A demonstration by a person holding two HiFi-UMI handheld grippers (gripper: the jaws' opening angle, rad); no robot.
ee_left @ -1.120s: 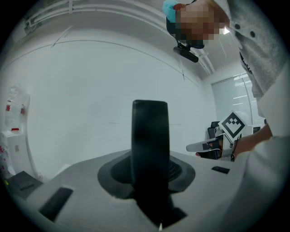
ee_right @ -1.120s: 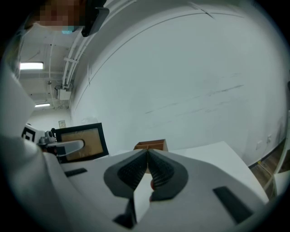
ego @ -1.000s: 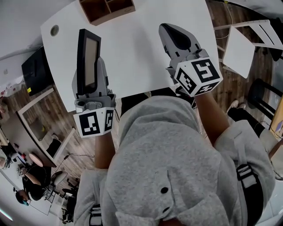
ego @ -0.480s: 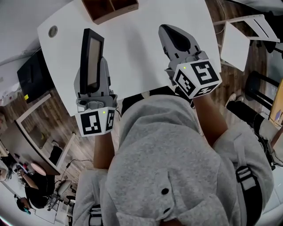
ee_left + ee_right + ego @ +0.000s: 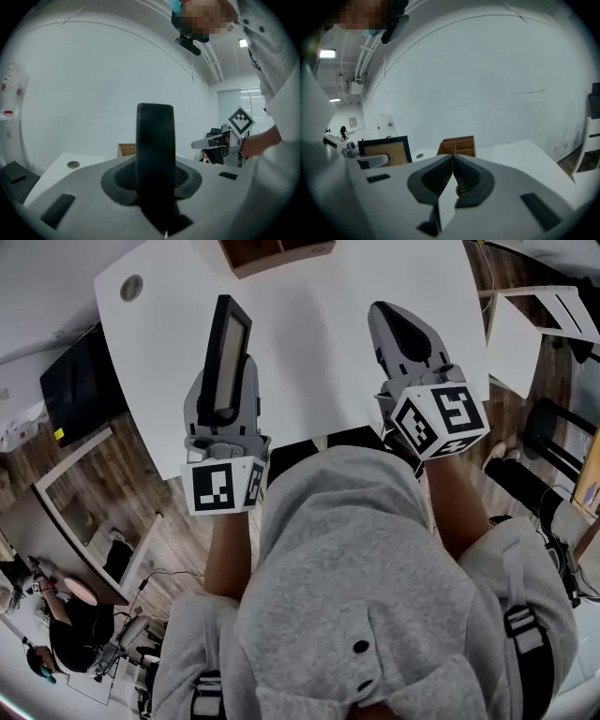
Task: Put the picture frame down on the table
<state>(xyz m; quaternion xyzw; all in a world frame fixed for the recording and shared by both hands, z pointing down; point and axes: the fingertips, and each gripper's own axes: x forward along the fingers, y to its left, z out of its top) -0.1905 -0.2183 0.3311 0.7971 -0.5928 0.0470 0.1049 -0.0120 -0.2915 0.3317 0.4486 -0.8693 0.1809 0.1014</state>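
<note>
A black picture frame with a tan panel stands upright on its edge between the jaws of my left gripper, above the near left part of the white table. In the left gripper view the picture frame shows edge-on as a black slab, and the left gripper is shut on it. My right gripper hovers over the table's near right part, shut with nothing in it. The right gripper view shows its jaws pressed together and the picture frame off to the left.
A brown wooden compartment box sits at the table's far edge. A round cable hole is at the far left corner. A white stand is on the floor to the right, and a black case to the left.
Both grippers have shifted to the right and a little toward the table's far side, the left one carrying the picture frame with it. Both grips stay as they were.
</note>
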